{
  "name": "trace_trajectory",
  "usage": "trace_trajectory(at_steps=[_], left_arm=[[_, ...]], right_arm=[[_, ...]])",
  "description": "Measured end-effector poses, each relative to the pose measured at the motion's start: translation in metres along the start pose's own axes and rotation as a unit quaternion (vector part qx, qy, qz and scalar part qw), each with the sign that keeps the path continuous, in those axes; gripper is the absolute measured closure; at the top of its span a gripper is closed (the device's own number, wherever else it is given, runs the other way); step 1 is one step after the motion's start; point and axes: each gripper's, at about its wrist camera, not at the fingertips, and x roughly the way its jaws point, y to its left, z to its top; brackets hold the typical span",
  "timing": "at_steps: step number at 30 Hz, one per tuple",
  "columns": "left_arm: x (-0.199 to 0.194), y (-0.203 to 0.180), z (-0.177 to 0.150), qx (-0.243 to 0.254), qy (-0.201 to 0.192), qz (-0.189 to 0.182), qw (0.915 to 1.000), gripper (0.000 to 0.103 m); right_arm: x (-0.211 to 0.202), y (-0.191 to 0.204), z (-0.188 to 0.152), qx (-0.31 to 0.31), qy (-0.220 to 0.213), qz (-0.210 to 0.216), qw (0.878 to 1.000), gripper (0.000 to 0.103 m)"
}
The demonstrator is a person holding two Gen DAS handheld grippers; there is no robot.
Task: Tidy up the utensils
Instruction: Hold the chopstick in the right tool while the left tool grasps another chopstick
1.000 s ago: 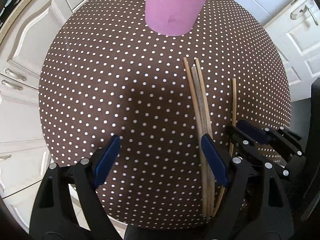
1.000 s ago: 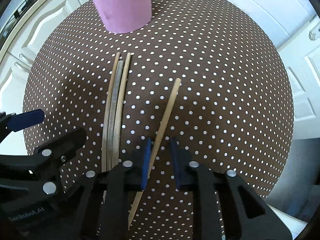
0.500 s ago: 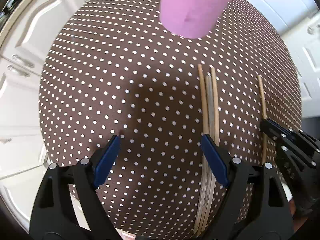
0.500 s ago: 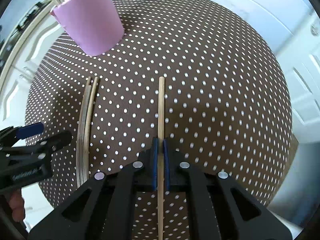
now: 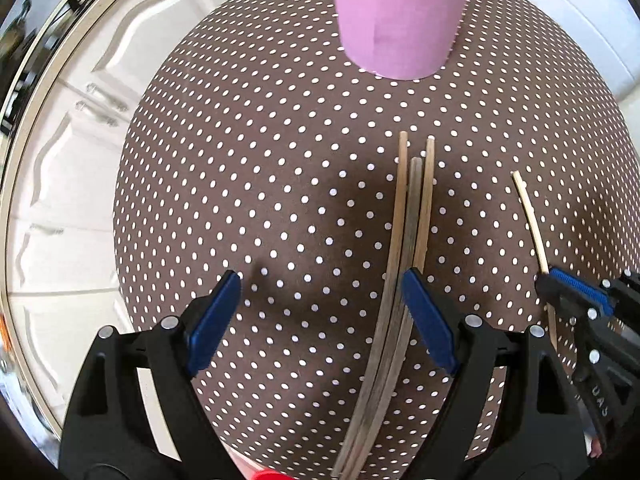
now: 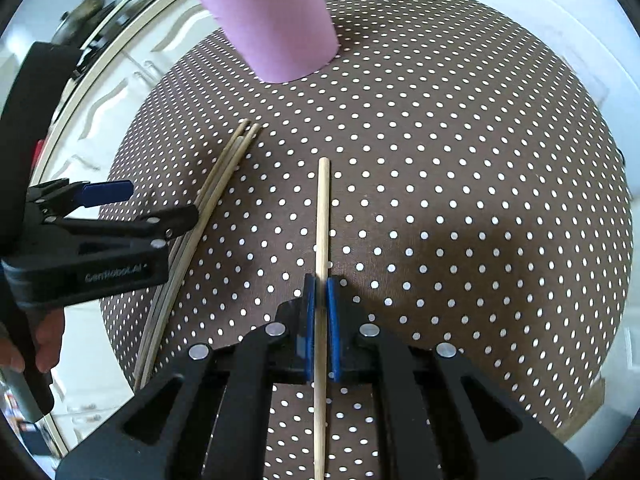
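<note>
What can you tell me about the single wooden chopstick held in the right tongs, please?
The single chopstick is a slim, pale, round stick that looks like wood or bamboo, plain and unmarked. The right tongs are shut on it about midway, blue pads pressing both sides. It points ahead over the brown dotted tablecloth, apart from the three chopsticks lying together. Whether it still touches the cloth is unclear.

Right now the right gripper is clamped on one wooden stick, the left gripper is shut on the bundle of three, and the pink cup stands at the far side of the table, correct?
One thing is wrong: the left gripper is open, its jaws wide apart, holding nothing from the bundle of three; the left wrist view shows it. The right gripper is clamped on one wooden stick, and the pink cup stands at the far side.
</note>
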Motion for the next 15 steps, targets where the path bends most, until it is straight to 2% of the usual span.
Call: trace_trajectory(at_steps=[4, 8, 10, 15], left_arm=[[0.000, 0.000, -0.001, 0.006, 0.003, 0.001, 1.0000, 0.021], [0.016, 0.005, 0.002, 0.029, 0.005, -0.025, 0.9993, 0.021], [0.017, 0.013, 0.004, 0.045, 0.007, -0.047, 0.9979, 0.021], [0.024, 0.019, 0.010, 0.092, 0.007, -0.089, 0.9917, 0.021]], right_arm=[[-0.006, -0.010, -0.004, 0.013, -0.007, 0.010, 1.000, 0.098], [-0.008, -0.018, -0.004, 0.046, -0.012, 0.004, 0.999, 0.098], [-0.008, -0.019, -0.005, 0.064, -0.015, -0.010, 0.998, 0.098], [0.007, 0.019, -0.003, 0.108, -0.025, -0.068, 0.992, 0.098]])
